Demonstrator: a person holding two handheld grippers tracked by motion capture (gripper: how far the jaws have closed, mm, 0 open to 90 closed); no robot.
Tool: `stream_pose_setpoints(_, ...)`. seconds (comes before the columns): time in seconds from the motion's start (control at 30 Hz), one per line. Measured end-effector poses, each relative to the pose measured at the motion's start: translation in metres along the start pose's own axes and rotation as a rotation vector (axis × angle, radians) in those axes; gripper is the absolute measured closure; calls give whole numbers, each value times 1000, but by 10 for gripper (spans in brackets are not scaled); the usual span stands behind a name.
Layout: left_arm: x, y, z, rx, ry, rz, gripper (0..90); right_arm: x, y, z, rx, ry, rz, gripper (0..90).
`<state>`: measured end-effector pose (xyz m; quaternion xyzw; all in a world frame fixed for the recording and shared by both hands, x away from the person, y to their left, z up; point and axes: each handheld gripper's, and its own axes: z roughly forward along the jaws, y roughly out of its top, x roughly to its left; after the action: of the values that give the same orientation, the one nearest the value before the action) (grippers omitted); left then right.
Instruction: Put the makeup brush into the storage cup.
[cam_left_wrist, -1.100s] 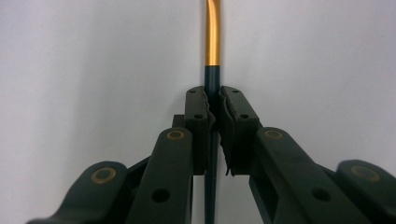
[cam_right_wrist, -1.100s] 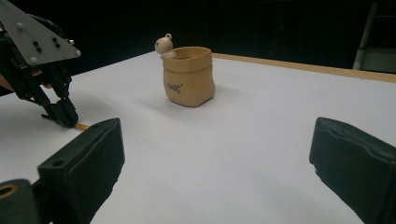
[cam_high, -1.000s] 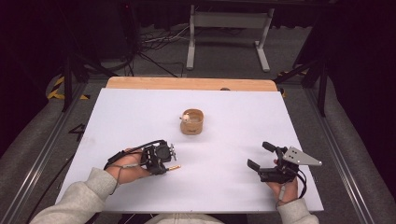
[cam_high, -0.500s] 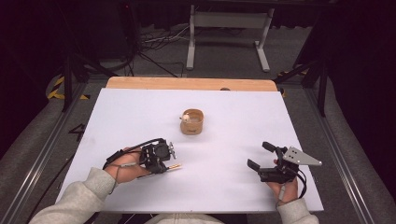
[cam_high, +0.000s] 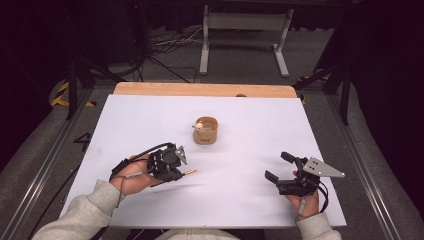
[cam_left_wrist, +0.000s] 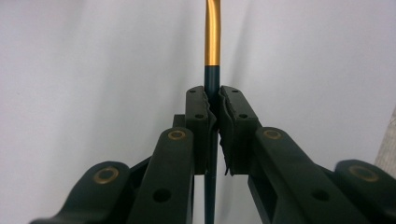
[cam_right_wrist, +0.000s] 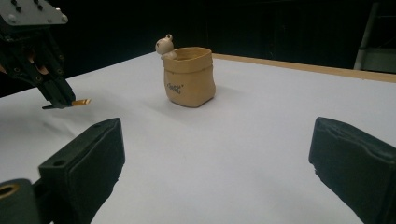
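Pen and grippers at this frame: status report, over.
Left gripper shut on the gold-and-dark pen, low over the white table. Right gripper open, empty. Tan pouch-shaped holder upright mid-table, path to it clear.

The left gripper (cam_left_wrist: 212, 100) rises from the bottom edge with its two black jaws pressed together on a thin pen (cam_left_wrist: 212, 46); the dark teal part of the shaft sits clamped between the pads (cam_left_wrist: 196, 109). Beyond the jaws the shaft turns gold and runs straight up; it lies over the white table (cam_left_wrist: 93, 70).
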<state>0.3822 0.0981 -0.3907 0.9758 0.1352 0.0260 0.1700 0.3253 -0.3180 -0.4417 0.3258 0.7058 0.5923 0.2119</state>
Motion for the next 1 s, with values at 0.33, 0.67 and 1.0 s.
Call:
stream_pose_setpoints(0.33,3,-6,-19,-182,11,-39,823,0,0,0,1,-1,2,38)
stream_pose_setpoints(0.67,4,-12,-26,-360,5,-73,823,0,0,0,0,0,3,38)
stream_pose_setpoints(1.0,7,-20,-31,-547,1,-114,823,0,0,0,-2,0,4,38)
